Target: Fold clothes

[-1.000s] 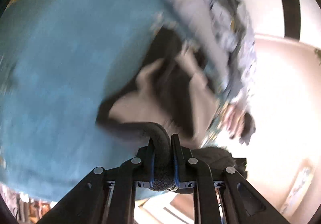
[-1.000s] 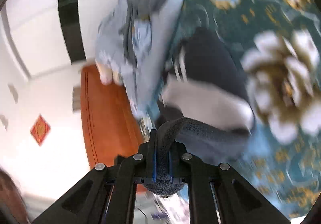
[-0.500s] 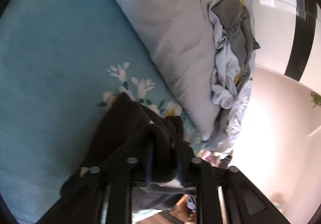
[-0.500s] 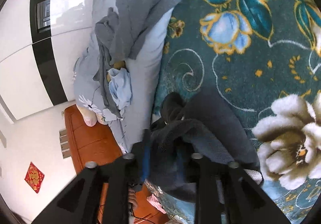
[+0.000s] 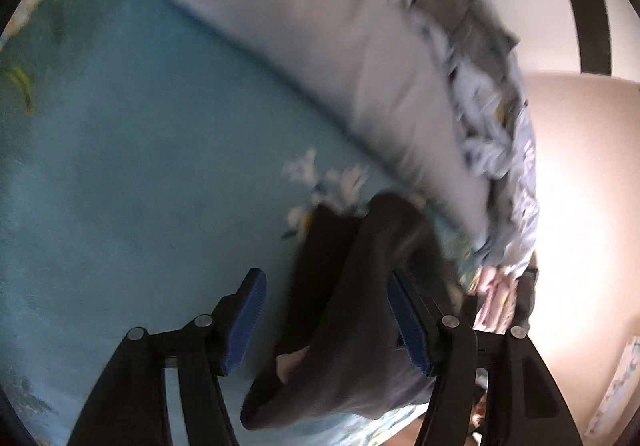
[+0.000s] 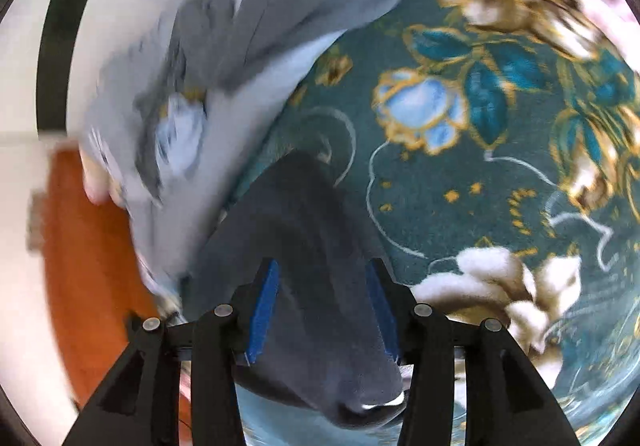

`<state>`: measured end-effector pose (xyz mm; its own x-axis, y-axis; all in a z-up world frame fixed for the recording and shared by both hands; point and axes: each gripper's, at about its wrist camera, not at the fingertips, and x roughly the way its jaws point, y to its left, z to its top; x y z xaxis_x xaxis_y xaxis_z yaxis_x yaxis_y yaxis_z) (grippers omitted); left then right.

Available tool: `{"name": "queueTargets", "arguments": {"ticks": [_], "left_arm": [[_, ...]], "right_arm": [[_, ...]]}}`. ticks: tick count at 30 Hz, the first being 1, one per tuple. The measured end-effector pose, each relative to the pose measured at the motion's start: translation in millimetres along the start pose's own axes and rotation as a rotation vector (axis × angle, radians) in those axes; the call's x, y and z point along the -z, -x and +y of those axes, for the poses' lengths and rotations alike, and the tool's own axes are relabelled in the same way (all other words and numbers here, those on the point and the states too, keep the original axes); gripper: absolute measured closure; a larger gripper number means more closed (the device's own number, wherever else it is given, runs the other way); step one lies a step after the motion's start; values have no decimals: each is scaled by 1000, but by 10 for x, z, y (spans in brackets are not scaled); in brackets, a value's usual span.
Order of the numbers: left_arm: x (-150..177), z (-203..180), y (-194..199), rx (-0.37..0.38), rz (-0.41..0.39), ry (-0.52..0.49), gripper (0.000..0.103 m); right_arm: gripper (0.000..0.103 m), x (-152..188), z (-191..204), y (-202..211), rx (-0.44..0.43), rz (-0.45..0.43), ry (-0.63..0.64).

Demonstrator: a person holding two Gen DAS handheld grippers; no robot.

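A dark grey garment (image 5: 352,310) lies bunched on the light blue bedsheet (image 5: 132,166) near the bed's edge. My left gripper (image 5: 328,322) is open, its blue pads spread wide on either side of the cloth. In the right wrist view the same dark garment (image 6: 316,246) rests on a teal floral blanket (image 6: 460,186). Over it my right gripper (image 6: 322,314) stands open, with the cloth lying loose between the pads (image 6: 264,310). A pale lining shows at the garment's lower fold. Both views are blurred.
A pale blue pillow (image 5: 360,46) with crumpled grey and blue clothes (image 5: 492,118) piled on it lies beyond the garment. An orange-brown headboard (image 6: 88,266) borders the bed at the left of the right wrist view. White walls and a black stripe lie behind.
Both grippers were shut on the dark garment and have now opened, letting it drop onto the bed. Both cameras have moved, blurring the views.
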<state>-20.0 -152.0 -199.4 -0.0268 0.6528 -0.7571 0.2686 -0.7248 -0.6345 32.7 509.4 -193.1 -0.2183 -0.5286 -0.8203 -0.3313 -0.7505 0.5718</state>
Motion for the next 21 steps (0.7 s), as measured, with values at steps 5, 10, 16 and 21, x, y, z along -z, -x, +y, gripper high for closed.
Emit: {"name": "queueTargets", "arguments": {"ticks": [5, 10, 16, 21], "left_arm": [[-14, -111, -331, 16, 12, -1, 38], [26, -357, -436, 27, 11, -71, 64], [88, -622, -237, 42, -43, -162, 92], [13, -781, 35, 75, -148, -198, 93]], "right_arm": [[54, -112, 125, -265, 39, 4, 38], [80, -75, 338, -353, 116, 37, 142], [92, -97, 527, 56, 65, -62, 193], [93, -326, 260, 147, 76, -114, 115]]}}
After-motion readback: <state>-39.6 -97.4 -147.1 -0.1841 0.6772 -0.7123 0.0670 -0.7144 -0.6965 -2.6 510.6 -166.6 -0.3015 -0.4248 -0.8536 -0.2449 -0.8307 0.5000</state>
